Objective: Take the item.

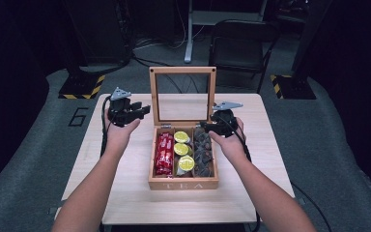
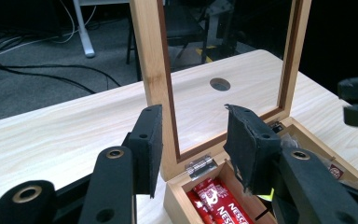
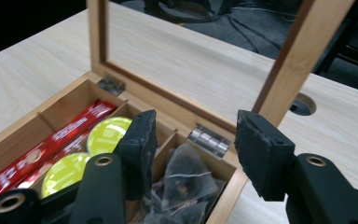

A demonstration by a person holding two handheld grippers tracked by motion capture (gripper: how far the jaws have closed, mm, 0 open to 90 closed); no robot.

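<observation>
**A:** Dark studio, pale desk (image 1: 125, 193): a wooden tea box (image 1: 183, 183) sits mid-desk, its glass lid (image 1: 182, 94) upright. Which step?

**B:** Likely filling it. The right hand-held gripper (image 1: 216, 126) hovers over the tea-bag compartment (image 1: 204, 154), jaws parted, empty. The left hand-held gripper (image 1: 136, 112), also parted and empty, straddles the lid's edge.

**A:** Orientation?

**B:** Long axis runs away from the person, hinges far. Next, perhaps closing the lid.

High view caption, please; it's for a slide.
Wooden tea box on the table, glass lid upright; left tongs beside it, right tongs over its right compartment.
</observation>
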